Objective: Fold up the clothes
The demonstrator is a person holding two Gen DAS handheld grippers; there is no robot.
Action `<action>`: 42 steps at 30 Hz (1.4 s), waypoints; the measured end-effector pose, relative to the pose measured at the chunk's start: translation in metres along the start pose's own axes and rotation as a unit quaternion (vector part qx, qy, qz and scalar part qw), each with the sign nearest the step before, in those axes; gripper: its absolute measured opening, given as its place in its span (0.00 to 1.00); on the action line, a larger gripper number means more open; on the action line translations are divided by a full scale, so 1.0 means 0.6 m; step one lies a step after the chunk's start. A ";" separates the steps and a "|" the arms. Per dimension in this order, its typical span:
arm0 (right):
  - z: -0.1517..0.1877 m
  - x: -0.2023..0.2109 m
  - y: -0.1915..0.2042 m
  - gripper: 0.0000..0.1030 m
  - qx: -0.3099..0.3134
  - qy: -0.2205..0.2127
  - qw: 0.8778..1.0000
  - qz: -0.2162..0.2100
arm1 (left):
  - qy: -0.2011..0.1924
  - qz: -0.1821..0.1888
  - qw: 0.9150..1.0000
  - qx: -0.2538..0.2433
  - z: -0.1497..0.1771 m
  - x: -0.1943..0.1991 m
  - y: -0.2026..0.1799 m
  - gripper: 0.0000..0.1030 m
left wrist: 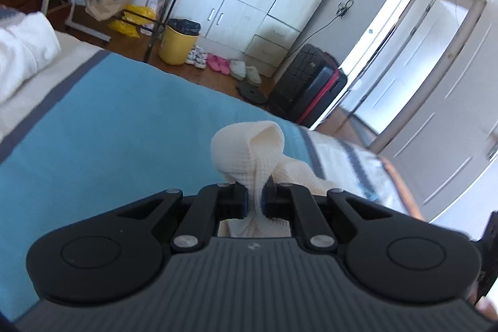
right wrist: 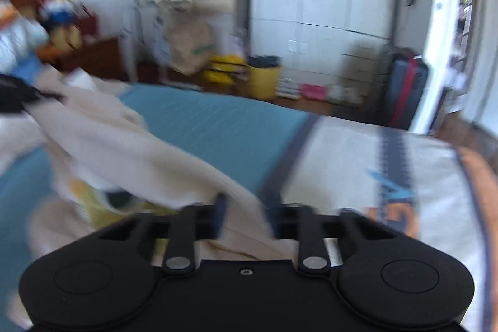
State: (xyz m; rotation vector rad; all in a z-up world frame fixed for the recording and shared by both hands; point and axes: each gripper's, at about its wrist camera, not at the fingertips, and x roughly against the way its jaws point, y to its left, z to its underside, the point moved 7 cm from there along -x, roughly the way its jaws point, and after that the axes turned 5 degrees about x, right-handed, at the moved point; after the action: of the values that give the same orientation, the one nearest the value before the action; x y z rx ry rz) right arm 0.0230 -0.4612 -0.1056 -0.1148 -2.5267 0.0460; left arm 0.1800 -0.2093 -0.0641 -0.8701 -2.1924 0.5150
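Left jaws (left wrist: 252, 196) pinch the cream garment (left wrist: 249, 157); only the blurred right view shows right jaws (right wrist: 246, 217) clamping it too

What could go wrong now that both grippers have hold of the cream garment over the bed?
1. The left gripper pinches only a narrow bunched strip of the cream waffle-knit garment; it may slip out.
2. The right gripper has cloth between its fingers, but the view is blurred; the grip may be shallow.
3. Slack fabric could drag on the blue bedspread and crease.
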 end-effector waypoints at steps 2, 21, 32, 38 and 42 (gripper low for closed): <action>-0.006 0.013 0.015 0.08 0.000 -0.005 1.000 -0.008 | 0.007 0.020 1.000 0.020 0.000 -0.003 0.006 0.07; 0.036 0.010 0.039 0.67 0.099 0.060 0.992 0.043 | 0.014 0.045 0.999 -0.012 -0.002 -0.006 0.002 0.07; -0.003 0.098 -0.001 0.04 -0.177 -0.048 0.966 -0.184 | 0.022 0.046 0.999 -0.012 -0.001 -0.012 -0.009 0.07; 0.050 0.153 0.086 0.04 -0.159 0.042 0.921 -0.354 | 0.022 0.048 0.998 0.018 -0.002 -0.010 0.016 0.07; 0.098 0.136 0.143 0.06 -0.085 0.144 0.925 -0.341 | 0.025 0.053 0.998 0.026 0.000 -0.011 0.019 0.07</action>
State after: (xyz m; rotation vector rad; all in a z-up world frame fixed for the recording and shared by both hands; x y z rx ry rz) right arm -0.0711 -0.3687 -0.1119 0.6449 -2.1416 -0.4362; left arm 0.1885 -0.2061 -0.0740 -0.9643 -2.0878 0.5916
